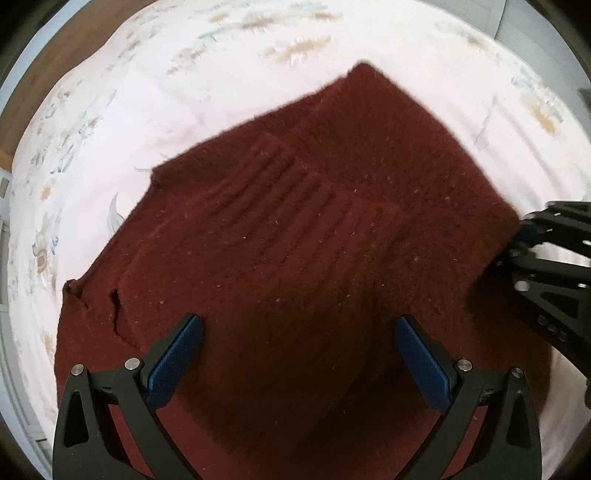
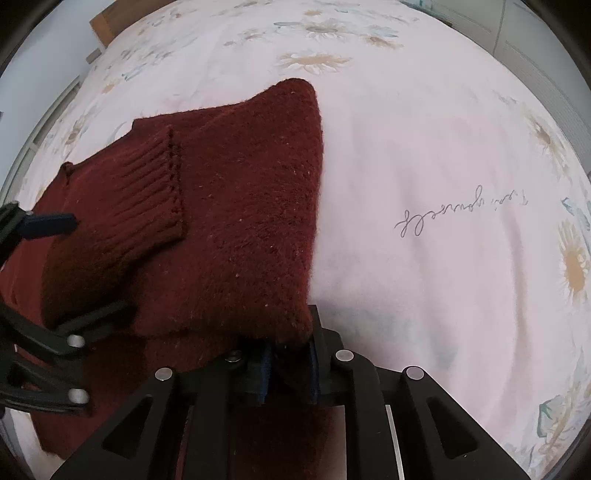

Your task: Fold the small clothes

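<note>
A dark red knit sweater lies partly folded on the white floral bedsheet, a ribbed cuff lying across its middle. My left gripper is open, its blue pads hovering over the near part of the sweater. My right gripper is shut on the sweater's near folded edge and holds it slightly lifted. The right gripper also shows at the right edge of the left wrist view. The left gripper shows at the left of the right wrist view, over the sleeve cuff.
The bedsheet spreads wide to the right of the sweater, with printed daisies and a line of script. A wooden bed edge and floor show at the far left. A wooden piece shows beyond the bed's far corner.
</note>
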A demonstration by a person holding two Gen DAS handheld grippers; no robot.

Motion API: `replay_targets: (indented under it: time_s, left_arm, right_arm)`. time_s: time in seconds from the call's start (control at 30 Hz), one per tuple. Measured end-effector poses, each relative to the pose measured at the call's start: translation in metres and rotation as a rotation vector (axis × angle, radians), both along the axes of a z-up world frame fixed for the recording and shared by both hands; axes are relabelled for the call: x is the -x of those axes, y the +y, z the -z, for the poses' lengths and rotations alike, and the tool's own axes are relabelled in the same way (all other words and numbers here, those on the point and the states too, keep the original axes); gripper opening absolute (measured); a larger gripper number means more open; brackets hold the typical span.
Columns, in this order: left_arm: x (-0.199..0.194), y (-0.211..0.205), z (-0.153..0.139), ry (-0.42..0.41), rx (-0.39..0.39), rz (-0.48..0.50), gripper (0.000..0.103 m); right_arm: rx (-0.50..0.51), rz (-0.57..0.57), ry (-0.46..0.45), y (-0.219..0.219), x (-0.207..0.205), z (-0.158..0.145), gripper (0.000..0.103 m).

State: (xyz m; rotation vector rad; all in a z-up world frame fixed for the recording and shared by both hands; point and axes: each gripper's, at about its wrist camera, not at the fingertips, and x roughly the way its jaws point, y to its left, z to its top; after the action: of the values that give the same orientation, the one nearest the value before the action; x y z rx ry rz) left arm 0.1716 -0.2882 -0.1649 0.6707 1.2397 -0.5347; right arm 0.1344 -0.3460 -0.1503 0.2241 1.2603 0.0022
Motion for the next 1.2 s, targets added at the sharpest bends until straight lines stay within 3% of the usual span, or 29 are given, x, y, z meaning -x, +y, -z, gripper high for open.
replay_targets:
  time_s: [0.07, 0.13, 0.2, 0.3, 0.43, 0.53, 0.77, 0.87, 1.07, 1.17, 1.2]
  left_arm:
    - [-0.005, -0.002, 0.005, 0.002, -0.01, -0.009, 0.078]
    - [-0.011, 0.001, 0.004, 0.002, 0.005, -0.019, 0.039]
    - [-0.016, 0.005, -0.001, -0.038, -0.009, -0.019, 0.016]
    - [-0.025, 0.028, -0.019, -0.059, 0.04, -0.041, 0.015]
    - [-0.038, 0.084, -0.057, -0.096, 0.15, -0.139, 0.015]
    - [-0.044, 0.127, -0.066, -0.111, 0.191, -0.215, 0.015]
    - [-0.054, 0.221, -0.039, -0.02, 0.244, -0.421, 0.015]
    - [-0.049, 0.233, -0.028, 0.052, 0.263, -0.485, 0.015]
    - [-0.047, 0.238, -0.015, 0.12, 0.289, -0.535, 0.021]
    - [-0.051, 0.246, -0.019, 0.135, 0.271, -0.546, 0.033]
    - [-0.053, 0.249, -0.022, 0.13, 0.261, -0.549, 0.042]
  right_arm:
    - [-0.006, 0.005, -0.002, -0.003, 0.0, 0.001, 0.017]
    - [-0.007, 0.007, -0.003, -0.005, 0.002, 0.0, 0.017]
    - [-0.006, 0.007, -0.003, -0.005, 0.002, 0.001, 0.017]
    - [-0.007, 0.009, -0.005, -0.006, 0.004, 0.001, 0.017]
    - [-0.002, 0.016, -0.007, -0.005, 0.005, 0.001, 0.017]
    - [0.008, 0.02, -0.006, -0.003, 0.005, -0.001, 0.017]
    - [0.022, 0.03, -0.004, 0.0, 0.004, -0.002, 0.017]
    - [0.03, 0.031, 0.003, 0.002, 0.002, -0.003, 0.018]
    - [0.04, 0.038, 0.013, 0.007, -0.003, -0.004, 0.018]
    - [0.041, 0.041, 0.012, 0.008, -0.004, -0.004, 0.018]
    - [0.039, 0.042, 0.012, 0.009, -0.004, -0.003, 0.018]
